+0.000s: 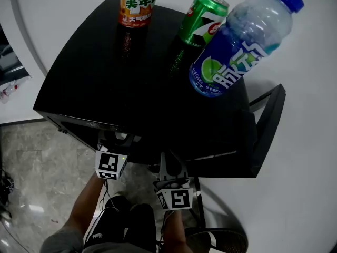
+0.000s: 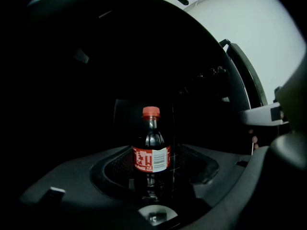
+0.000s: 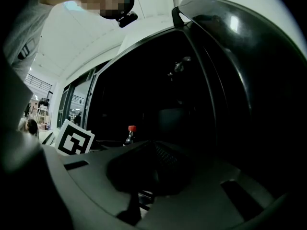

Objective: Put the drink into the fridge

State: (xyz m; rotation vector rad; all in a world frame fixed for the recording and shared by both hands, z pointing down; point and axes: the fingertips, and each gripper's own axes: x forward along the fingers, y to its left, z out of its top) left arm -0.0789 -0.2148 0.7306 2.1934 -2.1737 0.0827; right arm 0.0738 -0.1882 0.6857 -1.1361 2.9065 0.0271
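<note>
The fridge [image 1: 95,73] top is gleaming glossy black, mirroring the cans on it. The orange can [image 1: 139,4] and green can [image 1: 202,17] are shining like printed metal. The large bottle [image 1: 242,41] at upper right is looking like smooth, clear plastic. The cola bottle [image 2: 151,150] is showing clear plastic, a red plastic cap and a glossy label. The left gripper [image 2: 152,171] is looking matt dark plastic with mesh-textured pads. The floor [image 1: 37,167] is gleaming like polished stone.

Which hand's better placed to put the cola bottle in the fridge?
Left: the left gripper clamps the cola bottle, facing the open fridge. The right gripper is shut and empty.
</note>
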